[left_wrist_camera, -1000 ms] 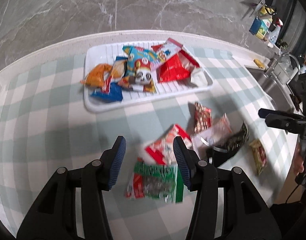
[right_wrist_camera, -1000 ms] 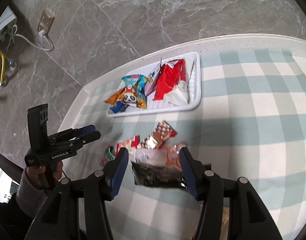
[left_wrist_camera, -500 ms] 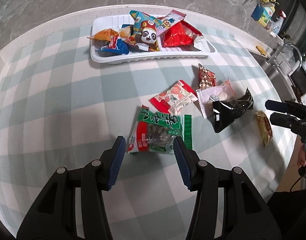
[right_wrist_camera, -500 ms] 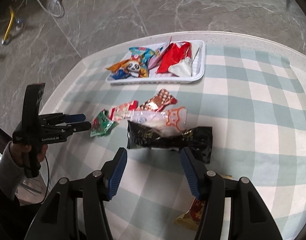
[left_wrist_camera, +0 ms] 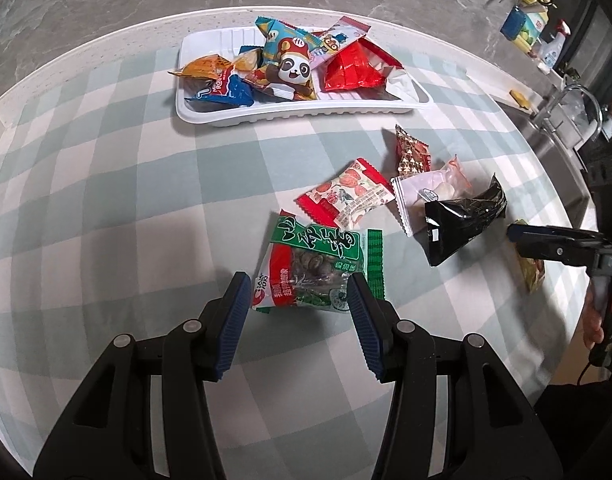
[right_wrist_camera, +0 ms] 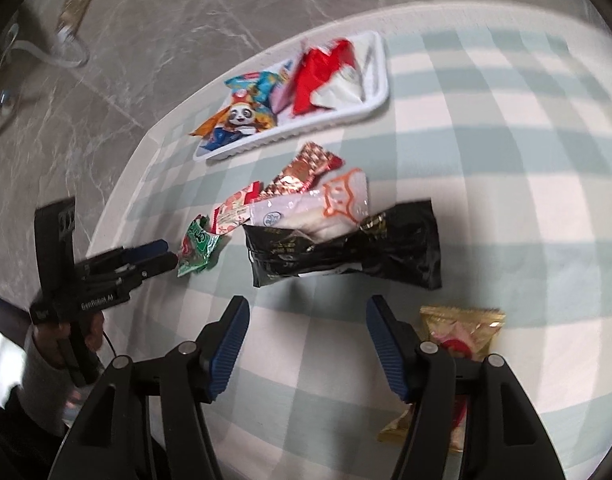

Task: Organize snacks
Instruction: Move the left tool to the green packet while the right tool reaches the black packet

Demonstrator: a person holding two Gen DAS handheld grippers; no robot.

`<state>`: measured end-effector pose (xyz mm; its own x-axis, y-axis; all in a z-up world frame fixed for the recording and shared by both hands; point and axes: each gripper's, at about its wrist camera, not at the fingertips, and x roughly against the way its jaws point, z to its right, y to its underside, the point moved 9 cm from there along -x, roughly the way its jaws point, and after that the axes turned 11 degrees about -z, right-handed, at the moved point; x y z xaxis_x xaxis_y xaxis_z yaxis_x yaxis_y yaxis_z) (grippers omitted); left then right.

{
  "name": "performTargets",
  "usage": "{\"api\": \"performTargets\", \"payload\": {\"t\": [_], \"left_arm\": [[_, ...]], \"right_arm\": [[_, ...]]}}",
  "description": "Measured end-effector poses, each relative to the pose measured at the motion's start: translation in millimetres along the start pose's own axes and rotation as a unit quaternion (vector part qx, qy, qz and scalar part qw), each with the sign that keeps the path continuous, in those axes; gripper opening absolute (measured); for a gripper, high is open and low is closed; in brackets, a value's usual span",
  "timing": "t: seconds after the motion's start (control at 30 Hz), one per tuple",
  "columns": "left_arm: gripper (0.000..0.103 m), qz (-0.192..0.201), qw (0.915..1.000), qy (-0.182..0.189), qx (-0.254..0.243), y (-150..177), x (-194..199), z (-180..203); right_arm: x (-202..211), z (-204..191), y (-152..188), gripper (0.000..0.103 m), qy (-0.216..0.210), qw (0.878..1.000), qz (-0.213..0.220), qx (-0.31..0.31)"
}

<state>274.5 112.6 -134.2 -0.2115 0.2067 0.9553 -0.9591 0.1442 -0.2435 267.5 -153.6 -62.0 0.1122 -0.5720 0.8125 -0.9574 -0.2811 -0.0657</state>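
A: Item one, nearest the left gripper point(left_wrist_camera: 298, 290)?
B: Green packet point(left_wrist_camera: 319, 270), flat on the checked cloth point(left_wrist_camera: 106, 208). Its near edge lies between the blue fingertips point(left_wrist_camera: 242, 286); jaws spread, pads not pressing it.

A: Past those jaws?
B: Red-and-white packet point(left_wrist_camera: 347, 196), just beyond the green one and overlapping its far corner. Right of it, a pale packet point(left_wrist_camera: 429, 190) with a black packet point(left_wrist_camera: 461, 220) lying over its near edge. Beyond the pale one, a red-gold packet point(left_wrist_camera: 411, 152).

A: Farthest from the left jaws?
B: White tray point(left_wrist_camera: 306, 110), well apart, holding a panda packet point(left_wrist_camera: 290, 72), a red packet point(left_wrist_camera: 351, 68), blue and orange ones.

A: Right gripper point(right_wrist_camera: 307, 306)?
B: Jaws opening, nothing between them. The black packet point(right_wrist_camera: 345, 246) lies just beyond the tips, not touched. A gold packet point(right_wrist_camera: 461, 324) sits to the right of the right finger, partly hidden behind it.

A: Beyond the black one, in that view?
B: Pale packet point(right_wrist_camera: 309, 208) touching its far edge, then red-gold packet point(right_wrist_camera: 302, 168), then the tray point(right_wrist_camera: 379, 92). Left of the jaws, the other gripper's tips sit at the green packet point(right_wrist_camera: 198, 248); a hand point(right_wrist_camera: 72, 336) holds that tool. This view is blurred, so print on the packets cannot be read.
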Motion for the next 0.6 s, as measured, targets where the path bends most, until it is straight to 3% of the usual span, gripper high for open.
{"api": "performTargets", "payload": {"t": [0.27, 0.6], "left_arm": [[0.049, -0.006, 0.9998, -0.005, -0.016, -5, -6, 1], [0.049, -0.02, 0.9992, 0.001, -0.035, -13, -17, 6]], "right_arm": [[-12, 16, -23, 0.068, -0.06, 0.995, 0.006, -0.082], [-27, 11, -48, 0.07, -0.052, 0.995, -0.007, -0.079]]}}
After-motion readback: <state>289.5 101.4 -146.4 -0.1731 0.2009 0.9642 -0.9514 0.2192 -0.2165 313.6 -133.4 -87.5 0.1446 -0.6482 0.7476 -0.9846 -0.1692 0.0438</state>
